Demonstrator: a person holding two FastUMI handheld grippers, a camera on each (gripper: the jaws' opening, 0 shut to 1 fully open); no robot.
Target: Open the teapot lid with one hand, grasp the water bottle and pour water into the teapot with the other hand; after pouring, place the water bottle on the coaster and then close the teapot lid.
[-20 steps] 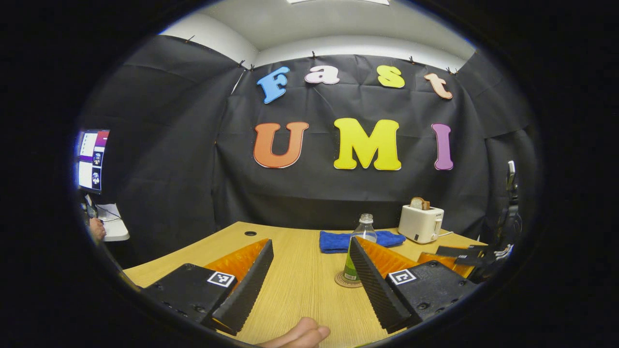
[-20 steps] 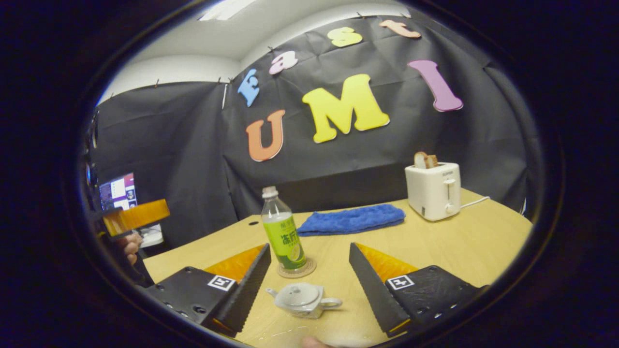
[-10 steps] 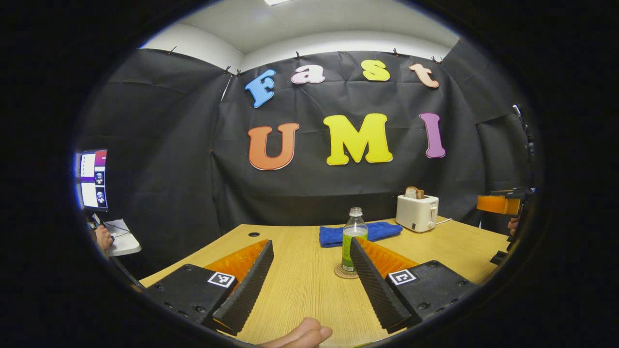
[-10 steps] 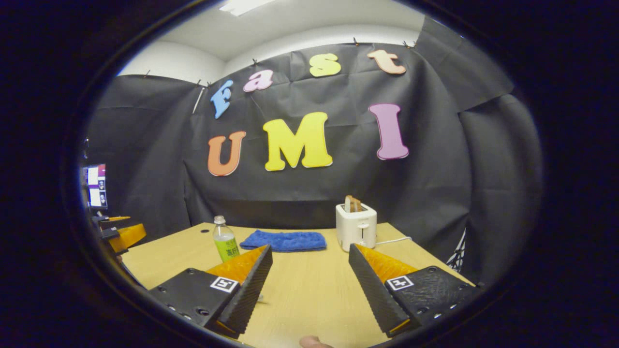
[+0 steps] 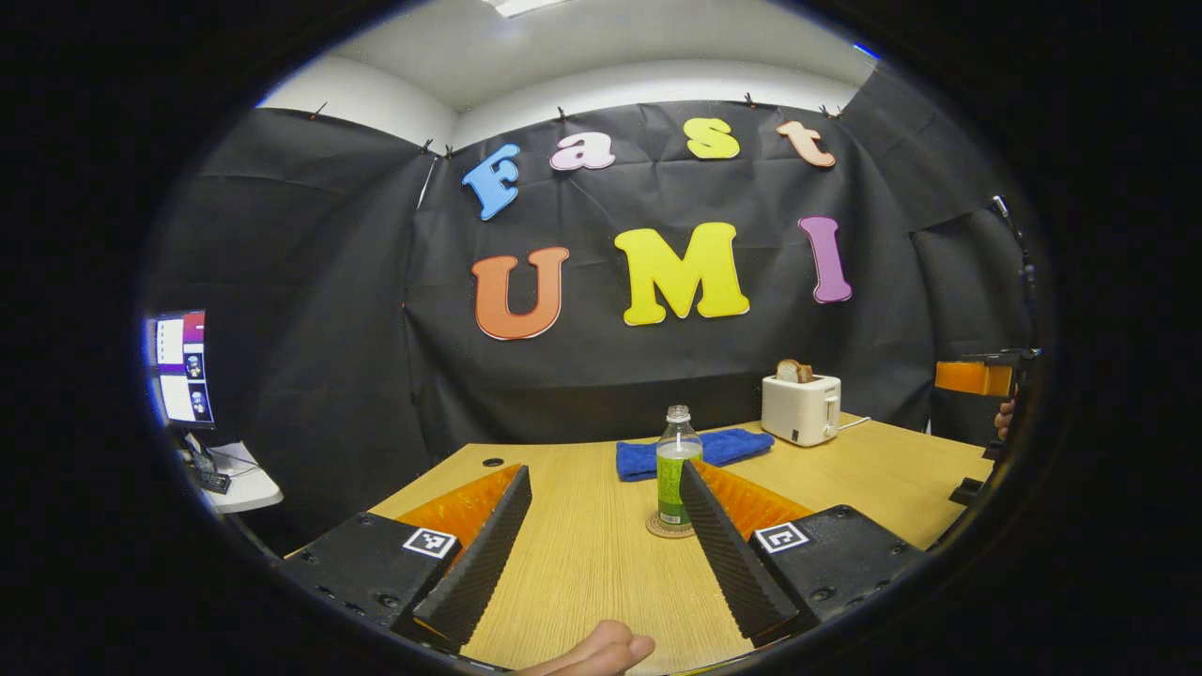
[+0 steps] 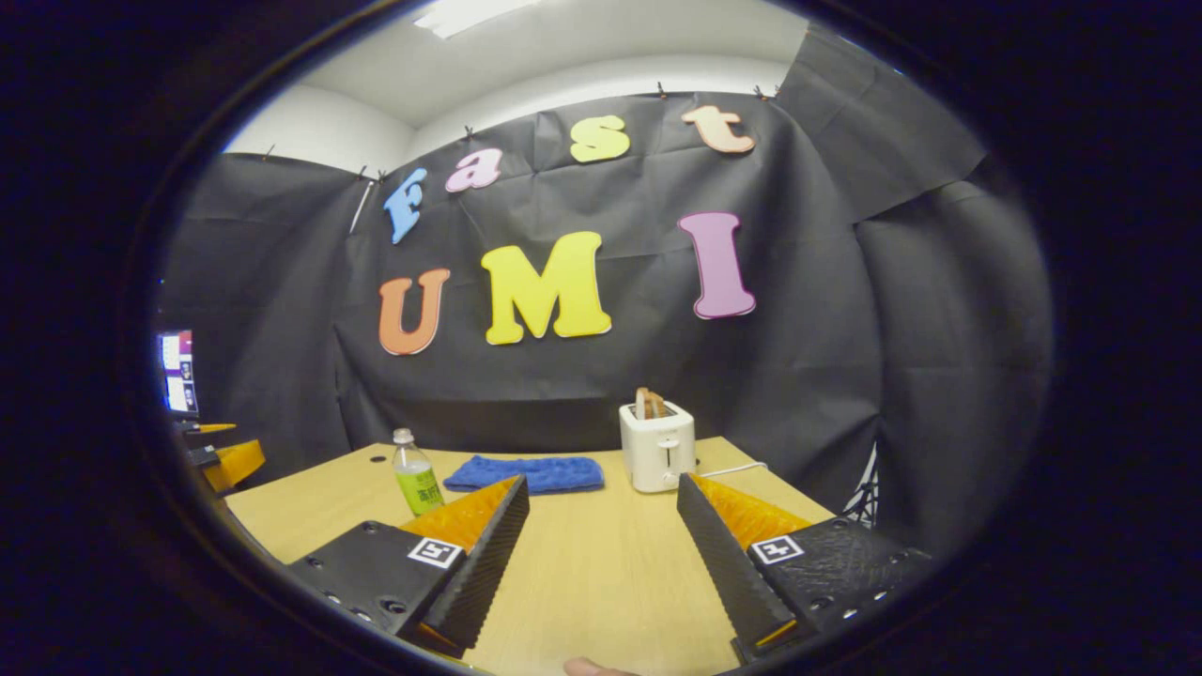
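Since 1 s ago the right gripper [image 6: 601, 554] has pulled back w/ the teapot gone from between its fingers; both grippers spread wide, holding nothing. Left gripper [image 5: 601, 554]: 1 water bottle [image 5: 672, 465] upright on 1 coaster [image 5: 670, 527], just past its right finger. Also 1 blue towel [image 5: 690, 453], 1 toaster [image 5: 800, 408] on the table [image 5: 582, 563] beyond.

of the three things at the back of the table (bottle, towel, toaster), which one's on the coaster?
The water bottle: it stands upright on the round coaster. The blue towel and white toaster sit directly on the table.
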